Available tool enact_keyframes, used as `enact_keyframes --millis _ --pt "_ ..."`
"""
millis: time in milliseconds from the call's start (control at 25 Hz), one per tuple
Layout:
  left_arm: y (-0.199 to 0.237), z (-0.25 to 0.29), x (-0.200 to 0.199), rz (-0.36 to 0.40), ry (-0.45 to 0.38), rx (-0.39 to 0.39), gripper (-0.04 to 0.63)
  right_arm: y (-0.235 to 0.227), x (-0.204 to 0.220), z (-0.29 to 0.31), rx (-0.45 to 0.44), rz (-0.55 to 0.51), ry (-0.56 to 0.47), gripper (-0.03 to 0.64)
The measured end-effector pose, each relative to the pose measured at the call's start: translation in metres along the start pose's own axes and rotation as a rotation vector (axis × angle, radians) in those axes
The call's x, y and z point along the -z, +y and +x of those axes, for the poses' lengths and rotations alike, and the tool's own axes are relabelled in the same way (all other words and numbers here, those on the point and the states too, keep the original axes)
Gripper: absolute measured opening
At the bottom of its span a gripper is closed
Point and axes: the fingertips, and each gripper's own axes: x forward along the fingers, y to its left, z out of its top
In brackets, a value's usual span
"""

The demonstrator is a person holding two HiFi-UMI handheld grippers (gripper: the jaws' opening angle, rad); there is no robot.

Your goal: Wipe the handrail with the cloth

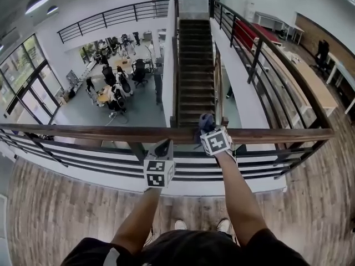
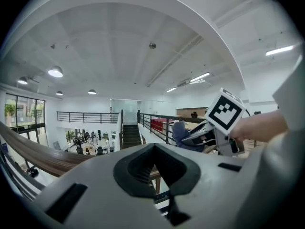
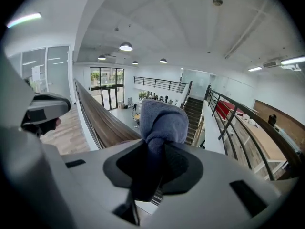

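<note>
Currently: right gripper (image 1: 207, 129) clamped on the blue-grey cloth (image 1: 206, 121), which sits bunched over the top of the wooden handrail (image 1: 111, 131). Left gripper (image 1: 165, 146) at the handrail's near edge, just beside, jaws drawn together, nothing between them.

Cloth (image 1: 206, 121) at handrail (image 1: 100, 131), staircase (image 1: 195, 65) beyond
</note>
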Motion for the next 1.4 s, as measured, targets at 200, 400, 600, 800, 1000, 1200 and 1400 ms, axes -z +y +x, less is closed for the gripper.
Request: enact_keyframes --millis 200,400,600,800,1000,1200,1400 --pt "-0.042 0.011 -0.016 0.131 -0.011 -0.019 -0.002 -0.039 0.026 -0.022 0.014 0.012 -0.004 0.098" --pt "-0.106 0.029 -0.025 0.11 -0.019 0.02 -0.002 -0.082 0.051 -0.046 0.011 0.026 -0.031 0.098" --pt "-0.17 0.05 -0.024 0.079 0.005 0.057 -0.002 -0.14 0.076 -0.069 0.045 0.02 -0.034 0.098" --pt "-0.227 0.075 -0.023 0.07 0.012 0.079 -0.002 -0.202 0.111 -0.087 0.059 0.066 -0.03 0.097" --pt "-0.278 0.105 -0.028 0.131 0.012 0.048 -0.002 -0.248 0.133 -0.107 0.046 0.061 -0.031 0.098" --pt "-0.331 0.124 -0.034 0.091 0.031 0.073 -0.002 -0.291 0.157 -0.124 0.075 0.045 -0.021 0.098" --pt "-0.368 0.139 -0.039 0.045 0.059 0.094 -0.002 -0.328 0.175 -0.139 0.087 0.051 -0.022 0.098"
